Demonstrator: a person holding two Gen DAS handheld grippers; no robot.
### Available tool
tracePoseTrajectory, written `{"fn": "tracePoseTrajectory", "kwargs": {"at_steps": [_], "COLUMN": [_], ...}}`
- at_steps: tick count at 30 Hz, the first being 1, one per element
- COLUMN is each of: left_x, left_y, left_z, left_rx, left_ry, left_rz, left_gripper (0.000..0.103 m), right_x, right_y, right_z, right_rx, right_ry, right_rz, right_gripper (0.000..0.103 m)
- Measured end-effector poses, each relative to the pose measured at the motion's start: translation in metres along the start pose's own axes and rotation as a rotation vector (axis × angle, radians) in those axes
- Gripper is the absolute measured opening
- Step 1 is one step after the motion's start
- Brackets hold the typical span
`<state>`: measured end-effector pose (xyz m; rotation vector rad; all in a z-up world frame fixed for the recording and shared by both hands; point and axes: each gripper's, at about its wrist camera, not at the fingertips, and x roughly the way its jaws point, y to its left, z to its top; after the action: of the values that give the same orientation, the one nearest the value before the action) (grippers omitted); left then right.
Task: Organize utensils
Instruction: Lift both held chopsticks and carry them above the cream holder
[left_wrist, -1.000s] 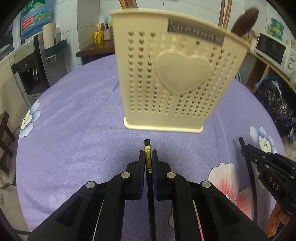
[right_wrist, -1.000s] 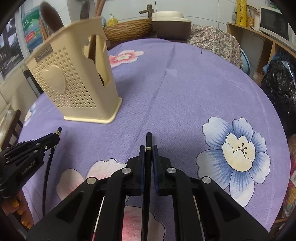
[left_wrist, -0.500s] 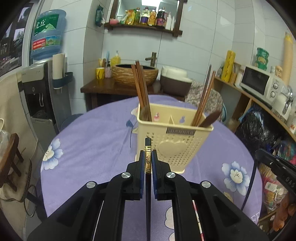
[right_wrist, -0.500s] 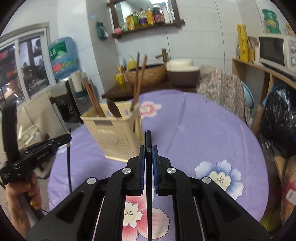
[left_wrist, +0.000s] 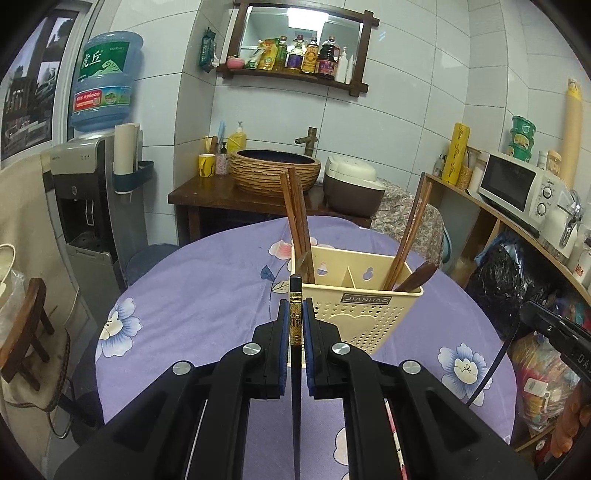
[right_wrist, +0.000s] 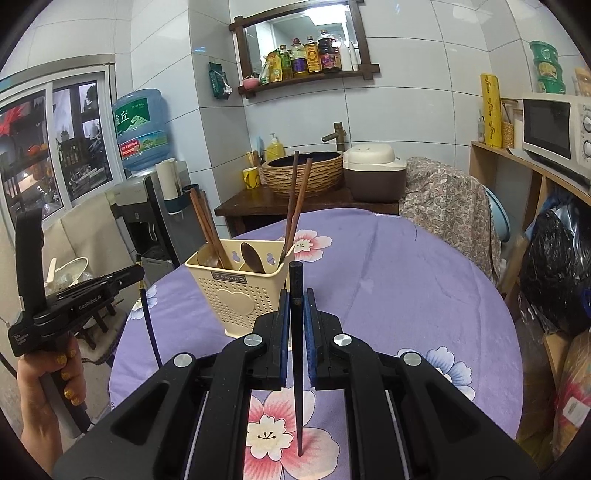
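A cream perforated utensil holder (left_wrist: 364, 314) (right_wrist: 240, 291) stands on the purple flowered tablecloth (left_wrist: 207, 295), with brown chopsticks (left_wrist: 297, 236) (right_wrist: 295, 206) and a wooden spoon (left_wrist: 415, 278) standing in it. My left gripper (left_wrist: 295, 314) is shut on a black chopstick with a gold band (left_wrist: 294, 315), held above the table in front of the holder's left side. My right gripper (right_wrist: 296, 306) is shut on a plain black chopstick (right_wrist: 296, 354), held to the right of the holder. In the right wrist view a hand (right_wrist: 44, 391) holds the left gripper's handle (right_wrist: 70, 306).
A dark wooden stand with a woven basin (left_wrist: 275, 173) and a rice cooker (left_wrist: 352, 184) sits behind the round table. A water dispenser (left_wrist: 88, 192) stands at left, a wooden shelf with a microwave (left_wrist: 517, 188) and a black bag (left_wrist: 506, 280) at right, a wooden chair (left_wrist: 27, 332) at far left.
Both grippers have risen and tilted up, each still holding its chopstick. The holder, close and large a second ago, now sits smaller and lower in both views.
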<state>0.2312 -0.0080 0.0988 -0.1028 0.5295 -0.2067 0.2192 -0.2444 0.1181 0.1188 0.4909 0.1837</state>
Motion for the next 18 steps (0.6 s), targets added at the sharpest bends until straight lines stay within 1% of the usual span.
{"fn": "tracePoseTrajectory", "kwargs": {"at_steps": [11,14,18], "left_x": [-0.009,-0.01,-0.014], "left_y": [0.005,0.009,0.01], "left_z": [0.005,0.008,0.016], "left_rx": [-0.006,-0.021,-0.018], "left_ry": [-0.015,-0.012,-0.024], "left_rz": [-0.017,-0.037,-0.039], "left_gripper": [0.008,0.008,0.008], "right_x": [-0.002,-0.003,-0.005], "right_y": [-0.002,-0.003,-0.002], "right_z": [0.004,0.007,0.012], "right_rx": [0.003,0.008,0.007], "right_ry": [0.003,0.002,-0.003], "right_rz": [0.014,0.022,0.03], "right_gripper": [0.008,0.008,0.008]}}
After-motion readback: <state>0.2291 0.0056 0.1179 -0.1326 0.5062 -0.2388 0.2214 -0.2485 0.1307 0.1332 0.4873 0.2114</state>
